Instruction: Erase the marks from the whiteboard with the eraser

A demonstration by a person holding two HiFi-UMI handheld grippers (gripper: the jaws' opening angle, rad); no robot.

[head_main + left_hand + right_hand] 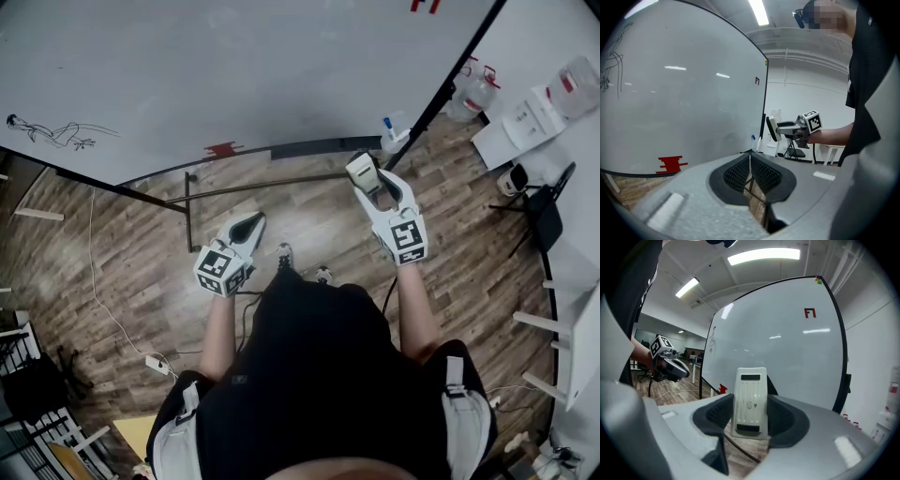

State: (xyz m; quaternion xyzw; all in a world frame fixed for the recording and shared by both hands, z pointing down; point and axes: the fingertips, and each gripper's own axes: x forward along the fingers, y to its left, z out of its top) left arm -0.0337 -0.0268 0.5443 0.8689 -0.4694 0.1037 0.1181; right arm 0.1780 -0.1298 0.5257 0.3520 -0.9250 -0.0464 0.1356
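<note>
The whiteboard point(234, 66) stands ahead of me. It carries a black scribble point(56, 132) at the left, a red mark point(223, 148) near its bottom edge and another red mark point(424, 5) at the top. My right gripper point(370, 186) is shut on the white eraser point(361, 171), which stands upright between its jaws point(750, 390), a little short of the board's lower right part. My left gripper point(251, 223) is shut with nothing in it, held lower, over the floor. In the left gripper view the red mark point(671, 164) shows low on the whiteboard point(693, 93).
A blue marker point(387, 123) stands at the board's lower right corner. The board's metal stand point(192, 211) rises from the wooden floor. Water jugs point(473, 94), a white table point(525, 122) and a black chair point(544, 214) are at the right. A cable point(103, 300) trails at the left.
</note>
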